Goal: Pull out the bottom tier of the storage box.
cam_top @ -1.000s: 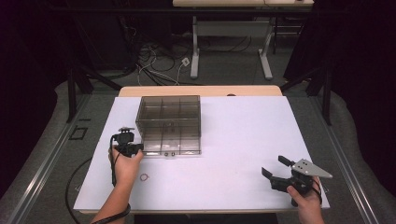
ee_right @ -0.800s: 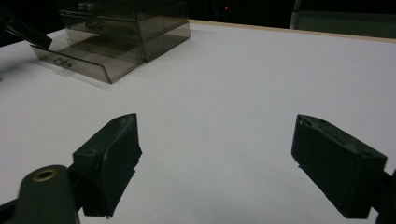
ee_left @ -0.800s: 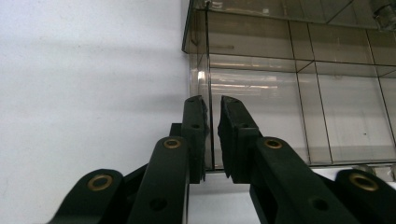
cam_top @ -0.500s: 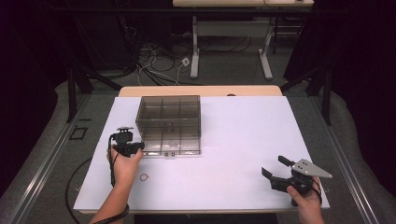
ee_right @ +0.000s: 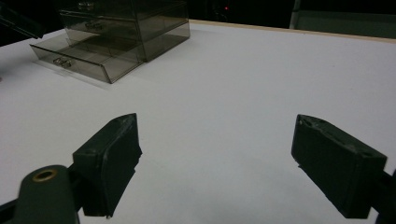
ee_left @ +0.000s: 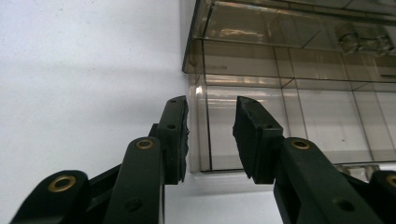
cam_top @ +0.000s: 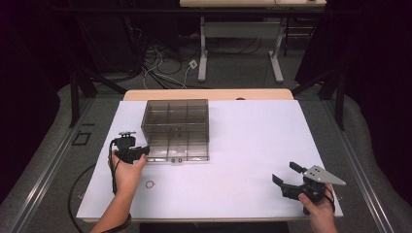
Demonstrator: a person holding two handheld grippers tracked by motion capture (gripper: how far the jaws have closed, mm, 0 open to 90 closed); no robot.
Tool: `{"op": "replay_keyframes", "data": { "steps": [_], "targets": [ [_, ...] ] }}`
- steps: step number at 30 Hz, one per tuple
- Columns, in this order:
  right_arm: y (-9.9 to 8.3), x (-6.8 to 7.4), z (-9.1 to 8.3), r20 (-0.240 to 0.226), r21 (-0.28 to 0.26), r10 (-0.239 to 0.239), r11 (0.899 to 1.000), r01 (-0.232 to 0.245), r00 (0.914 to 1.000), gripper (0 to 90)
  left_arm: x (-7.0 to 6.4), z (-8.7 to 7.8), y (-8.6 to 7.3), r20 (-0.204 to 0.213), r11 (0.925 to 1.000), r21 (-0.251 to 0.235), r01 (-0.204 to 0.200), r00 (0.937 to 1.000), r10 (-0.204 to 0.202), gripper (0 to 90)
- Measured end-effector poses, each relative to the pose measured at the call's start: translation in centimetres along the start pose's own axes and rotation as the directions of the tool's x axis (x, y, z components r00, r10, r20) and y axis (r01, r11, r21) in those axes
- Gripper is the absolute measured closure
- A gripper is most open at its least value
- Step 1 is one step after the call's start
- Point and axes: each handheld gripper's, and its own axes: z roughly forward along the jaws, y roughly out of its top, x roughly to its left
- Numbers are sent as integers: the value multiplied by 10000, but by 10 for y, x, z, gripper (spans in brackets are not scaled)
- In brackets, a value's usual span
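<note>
White sheeting covers the table [cam_top: 252, 145], and on it, toward the far left, we see a smoky clear drawer box [cam_top: 176, 127] with its bottom drawer [cam_top: 177, 154] pulled out toward us. From the high view the box reads as a grid of compartments seen through its top, and the drawer's front edge juts past the box's near face.

Our left gripper [cam_top: 141, 151] sits at the drawer's near-left corner. The left gripper view gives what the high one cannot: the jaws stand narrowly apart, one on each side of the drawer's clear left wall [ee_left: 201, 126], the left pad just outside it and the right pad inside. We cannot tell whether either pad touches the wall. That view also shows the stacked drawers above and a clear handle [ee_left: 364, 39] on an upper one.

Only from above do we see a small ring [cam_top: 150, 184] lying on the sheet just near of the left hand [cam_top: 127, 170], and the cable trailing off the table's left edge.

Our right gripper [cam_top: 286, 175] hovers well apart, near the near-right corner, jaws wide and holding nothing. Its own view looks across bare sheet to the box [ee_right: 126, 28] far off, with the drawer [ee_right: 79, 58] and its handle sticking out.
</note>
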Motion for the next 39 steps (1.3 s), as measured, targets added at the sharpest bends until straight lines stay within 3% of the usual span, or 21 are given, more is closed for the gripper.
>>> {"op": "replay_keyframes", "data": {
  "steps": [13,22,29,33,36,39],
  "targets": [
    [0,0,1,-58,-24,-31,10000,31,10000,147,-2,-12,-5,371,9976,-645,-249,9989,274,524],
    [0,0,0,-53,58,-72,10000,72,10000,147,-8,-19,-11,723,9929,-922,-749,9940,817,448],
    [0,1,0,43,38,-61,10000,61,10000,147,-14,-23,-15,534,9827,-1235,-1383,9879,1458,415],
    [0,0,1,-14,23,-67,10000,67,10000,147,-17,-25,-18,320,9718,-1276,-1983,9785,2039,416],
    [0,1,1,-28,37,-66,10000,66,10000,147,-18,-26,-21,313,9686,-1287,-2129,9753,2186,415],
    [-1,1,1,-19,62,-30,10000,30,10000,147,-17,-26,-22,527,9700,-1294,-2059,9754,2141,415]
  ]
}}
